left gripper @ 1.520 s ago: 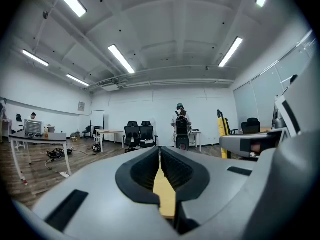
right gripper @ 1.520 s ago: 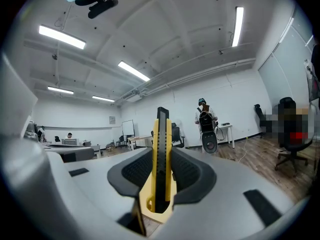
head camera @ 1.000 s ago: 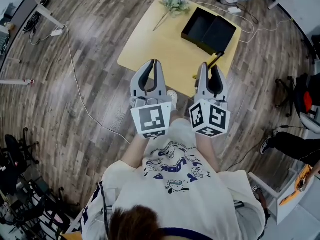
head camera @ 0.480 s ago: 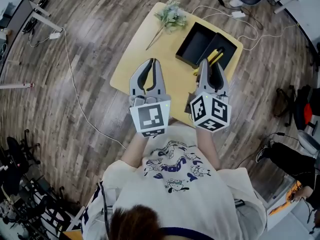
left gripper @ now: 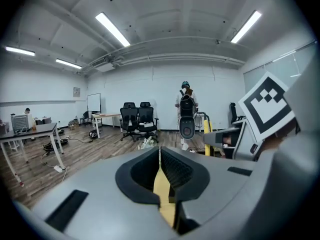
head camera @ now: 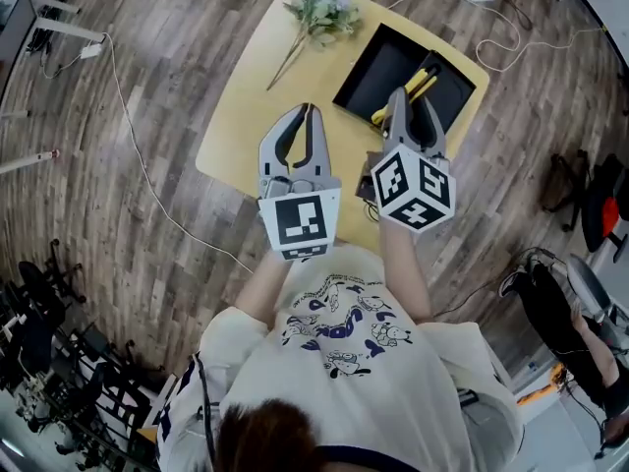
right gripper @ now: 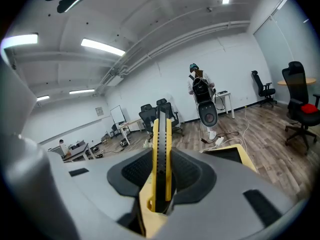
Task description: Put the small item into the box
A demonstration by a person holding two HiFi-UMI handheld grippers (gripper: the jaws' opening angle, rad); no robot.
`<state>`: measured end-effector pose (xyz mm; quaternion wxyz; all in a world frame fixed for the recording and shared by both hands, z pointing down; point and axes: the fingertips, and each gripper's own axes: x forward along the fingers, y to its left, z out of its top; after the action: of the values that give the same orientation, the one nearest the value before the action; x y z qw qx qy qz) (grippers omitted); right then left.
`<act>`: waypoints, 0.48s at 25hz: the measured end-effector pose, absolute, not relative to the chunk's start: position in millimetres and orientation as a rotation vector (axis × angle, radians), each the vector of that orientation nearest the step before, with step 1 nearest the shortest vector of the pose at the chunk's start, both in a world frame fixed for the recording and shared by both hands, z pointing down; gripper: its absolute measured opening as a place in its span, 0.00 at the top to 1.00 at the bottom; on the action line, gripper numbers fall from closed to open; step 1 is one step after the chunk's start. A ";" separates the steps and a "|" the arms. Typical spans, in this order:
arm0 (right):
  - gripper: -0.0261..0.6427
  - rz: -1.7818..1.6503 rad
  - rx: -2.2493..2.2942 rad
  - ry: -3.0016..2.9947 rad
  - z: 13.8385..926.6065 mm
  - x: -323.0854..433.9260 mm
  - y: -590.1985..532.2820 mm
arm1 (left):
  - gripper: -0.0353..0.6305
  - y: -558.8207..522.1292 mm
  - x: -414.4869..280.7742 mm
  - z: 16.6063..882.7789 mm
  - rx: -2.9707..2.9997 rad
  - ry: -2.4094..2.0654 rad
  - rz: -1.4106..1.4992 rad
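A yellow and black utility knife [right gripper: 161,154] stands upright between the jaws of my right gripper [right gripper: 162,134], which is shut on it. In the head view the knife [head camera: 421,79] pokes forward from the right gripper [head camera: 411,98] and hangs over the open black box [head camera: 378,67] on the yellow table [head camera: 260,101]. Left of it, my left gripper [head camera: 307,112] hovers above the table top, shut with nothing in it. Its closed jaws [left gripper: 159,154] show only a thin slit between them.
A bunch of pale artificial flowers [head camera: 319,8] lies at the table's far corner. White cables [head camera: 128,116] run over the wooden floor to the left and behind the table. Office chairs [left gripper: 137,116], desks and a person stand far off.
Both grippers have come closer to the table and forward. The knife tip, earlier at the box's near edge, now hangs over the box. Both jaws stay as they were.
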<state>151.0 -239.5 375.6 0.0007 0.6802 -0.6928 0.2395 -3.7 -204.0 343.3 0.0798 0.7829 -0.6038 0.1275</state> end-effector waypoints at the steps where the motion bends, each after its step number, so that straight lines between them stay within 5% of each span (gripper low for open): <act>1: 0.77 0.775 2.130 -2.165 382.7 150.1 -245.2 | 0.91 -208.3 -3.0 349.4 2.336 -1.797 0.394; 12: 0.77 0.977 2.026 -2.016 460.2 149.6 -283.4 | 0.91 -234.8 11.2 410.7 2.278 -1.723 0.528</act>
<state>149.6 -283.4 460.2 0.0603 0.6694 -0.6663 0.3230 11.2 -234.8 410.7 0.1182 0.7788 -0.5890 0.1806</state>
